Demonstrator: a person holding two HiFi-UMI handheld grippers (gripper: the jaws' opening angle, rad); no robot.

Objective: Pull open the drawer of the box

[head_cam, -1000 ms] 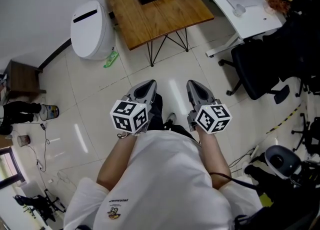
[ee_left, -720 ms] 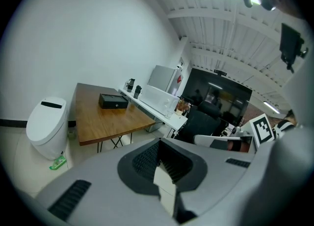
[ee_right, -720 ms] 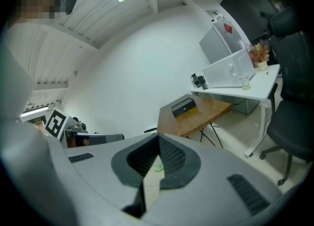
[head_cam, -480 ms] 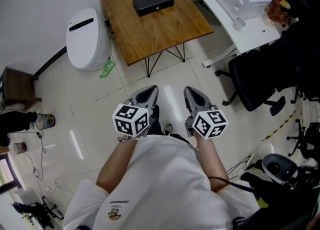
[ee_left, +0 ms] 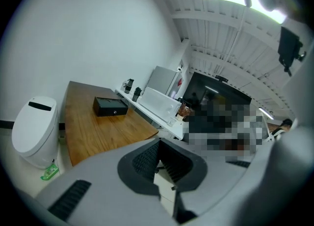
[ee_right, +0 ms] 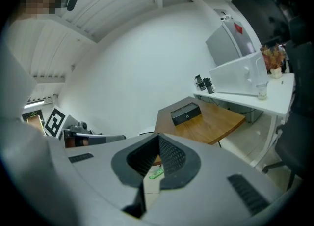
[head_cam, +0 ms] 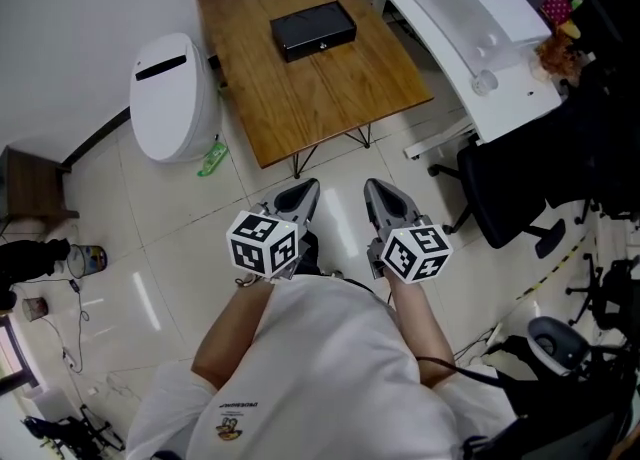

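Observation:
A small black box with a front drawer lies on the far half of a wooden table. The box is well ahead of both grippers and nothing touches it. My left gripper and right gripper are held side by side over the tiled floor, short of the table's near edge. Each has its jaws together and holds nothing. The left gripper view has the box on the table beyond the closed left gripper. In the right gripper view the box sits past the closed right gripper.
A white rounded bin stands left of the table, with a green item on the floor beside it. A white desk and a black office chair are at the right. A dark low stand and cables lie far left.
The table and box have come nearer and lower in the head view as the person moved toward them. Both grippers stayed together, jaws unchanged.

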